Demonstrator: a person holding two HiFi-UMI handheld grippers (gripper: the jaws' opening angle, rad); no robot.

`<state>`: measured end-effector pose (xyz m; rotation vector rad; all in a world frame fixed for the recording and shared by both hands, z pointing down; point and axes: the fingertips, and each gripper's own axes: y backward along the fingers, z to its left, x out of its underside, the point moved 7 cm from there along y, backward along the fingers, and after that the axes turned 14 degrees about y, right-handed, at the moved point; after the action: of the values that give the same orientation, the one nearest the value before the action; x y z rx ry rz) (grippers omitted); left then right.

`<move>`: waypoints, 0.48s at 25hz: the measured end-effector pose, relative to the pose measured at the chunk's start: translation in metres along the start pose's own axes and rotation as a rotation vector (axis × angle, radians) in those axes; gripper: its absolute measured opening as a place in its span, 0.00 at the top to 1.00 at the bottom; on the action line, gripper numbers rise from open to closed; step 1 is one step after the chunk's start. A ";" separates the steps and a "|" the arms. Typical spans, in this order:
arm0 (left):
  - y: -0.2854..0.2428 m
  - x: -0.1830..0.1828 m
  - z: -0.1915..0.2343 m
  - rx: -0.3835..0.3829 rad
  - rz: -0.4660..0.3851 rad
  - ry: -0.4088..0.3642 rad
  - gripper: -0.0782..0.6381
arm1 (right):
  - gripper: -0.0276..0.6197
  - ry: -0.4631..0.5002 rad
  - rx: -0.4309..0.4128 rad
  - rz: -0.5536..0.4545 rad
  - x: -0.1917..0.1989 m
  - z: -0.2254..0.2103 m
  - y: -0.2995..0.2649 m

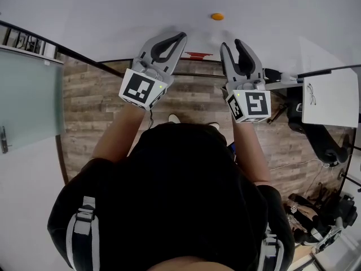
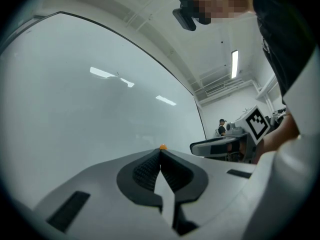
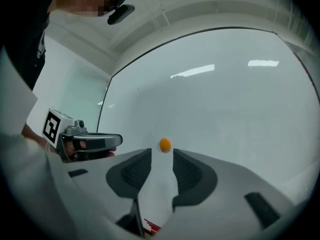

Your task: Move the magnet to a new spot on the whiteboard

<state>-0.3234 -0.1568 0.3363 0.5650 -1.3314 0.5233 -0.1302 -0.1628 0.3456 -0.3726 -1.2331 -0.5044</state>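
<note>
Wood-plank flooring (image 1: 192,95) runs below one large whiteboard (image 1: 113,16), which fills the top of the head view and the background of both gripper views. One small round orange magnet (image 1: 217,16) sits on the board's bare white face, above and between the two grippers, touching neither. The left gripper (image 1: 181,36) points at the board with its jaws pressed together and nothing between them; in its own view the magnet shows just past the closed tips. The right gripper (image 1: 231,43) stands beside it, also aimed at the board, with its jaws spread and empty; the magnet shows through the gap between them but lies beyond the tips, still on the board. One person in a black top (image 1: 180,196) holds both grippers, one in each hand.
</note>
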 end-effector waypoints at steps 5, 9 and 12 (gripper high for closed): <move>0.004 0.004 -0.003 -0.007 0.009 0.003 0.88 | 0.87 -0.008 -0.018 -0.020 0.004 -0.006 0.015; 0.008 0.006 -0.005 -0.022 0.010 -0.001 0.89 | 0.94 0.004 -0.014 -0.046 0.002 -0.008 0.023; 0.012 0.009 -0.006 -0.028 0.017 0.001 0.89 | 0.95 0.006 -0.024 -0.057 0.001 -0.007 0.030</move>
<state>-0.3249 -0.1435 0.3456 0.5309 -1.3419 0.5179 -0.1078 -0.1415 0.3445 -0.3564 -1.2351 -0.5689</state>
